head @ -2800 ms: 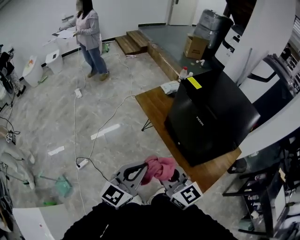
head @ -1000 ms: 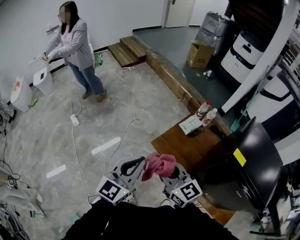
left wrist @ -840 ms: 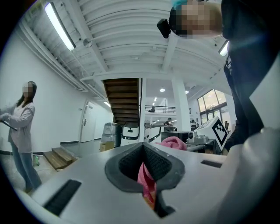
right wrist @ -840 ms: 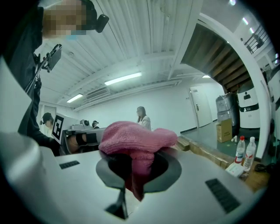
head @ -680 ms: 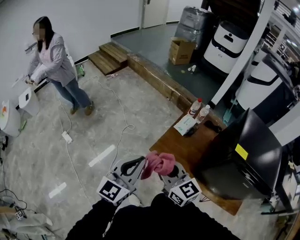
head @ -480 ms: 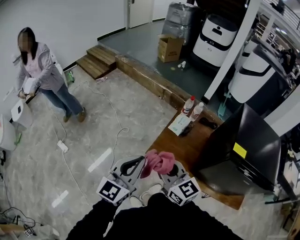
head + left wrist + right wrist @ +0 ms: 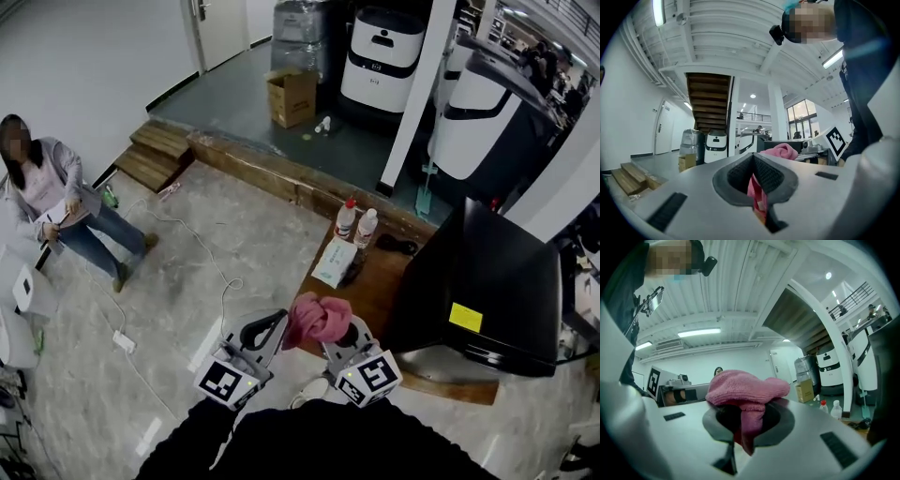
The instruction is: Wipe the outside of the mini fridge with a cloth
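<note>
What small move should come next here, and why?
Probably carry the pink cloth rightward to the mini fridge. The left gripper and right gripper both pinch it, yet it hangs short of the fridge.

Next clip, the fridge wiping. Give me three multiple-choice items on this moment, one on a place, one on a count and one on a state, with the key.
1. Where does the black box-shaped mini fridge stand?
A. on the brown wooden table
B. on the floor by the steps
C. on a cardboard box

2. How many clear plastic bottles stand on that table?
A. one
B. two
C. four

3. What state is the pink terry cloth in?
A. spread over the fridge top
B. clamped by both hand-held grippers
C. dropped on the floor

Key: 1 A, its base rests on the tabletop. 2 B, a red-capped and a white-capped one stand side by side. 3 B, the left hand-held gripper and the right hand-held gripper each pinch a fold.
</note>
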Tool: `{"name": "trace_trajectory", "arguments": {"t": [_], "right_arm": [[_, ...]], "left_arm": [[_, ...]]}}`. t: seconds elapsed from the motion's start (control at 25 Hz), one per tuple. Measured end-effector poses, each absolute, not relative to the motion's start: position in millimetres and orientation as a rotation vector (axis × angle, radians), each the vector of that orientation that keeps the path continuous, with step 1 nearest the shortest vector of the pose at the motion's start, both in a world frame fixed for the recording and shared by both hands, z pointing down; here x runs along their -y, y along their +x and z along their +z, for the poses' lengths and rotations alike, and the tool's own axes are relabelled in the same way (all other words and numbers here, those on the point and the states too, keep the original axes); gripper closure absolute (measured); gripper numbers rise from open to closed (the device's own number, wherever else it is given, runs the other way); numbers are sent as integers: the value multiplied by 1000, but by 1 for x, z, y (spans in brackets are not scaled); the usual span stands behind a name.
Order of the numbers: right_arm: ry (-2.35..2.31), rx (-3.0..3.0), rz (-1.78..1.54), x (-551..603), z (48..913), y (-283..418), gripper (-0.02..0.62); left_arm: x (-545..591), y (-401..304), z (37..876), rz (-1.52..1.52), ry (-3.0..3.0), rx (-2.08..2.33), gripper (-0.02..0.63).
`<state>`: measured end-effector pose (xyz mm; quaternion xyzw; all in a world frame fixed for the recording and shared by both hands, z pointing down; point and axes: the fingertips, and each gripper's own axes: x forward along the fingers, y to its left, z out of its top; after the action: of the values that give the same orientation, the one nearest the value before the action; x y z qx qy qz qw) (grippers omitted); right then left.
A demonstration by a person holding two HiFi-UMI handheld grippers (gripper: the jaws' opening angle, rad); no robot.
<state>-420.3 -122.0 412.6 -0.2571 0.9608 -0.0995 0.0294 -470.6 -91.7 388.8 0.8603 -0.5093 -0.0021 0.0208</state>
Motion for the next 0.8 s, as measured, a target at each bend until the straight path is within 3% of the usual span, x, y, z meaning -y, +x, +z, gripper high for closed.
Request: {"name": "trace_trajectory", "arguments": {"t": [0.8], "right_arm": [[-1489,-2286,-498,286,399,-306,546]], "left_arm": [[275,-389,372,-52,2993,1004,600]]}}
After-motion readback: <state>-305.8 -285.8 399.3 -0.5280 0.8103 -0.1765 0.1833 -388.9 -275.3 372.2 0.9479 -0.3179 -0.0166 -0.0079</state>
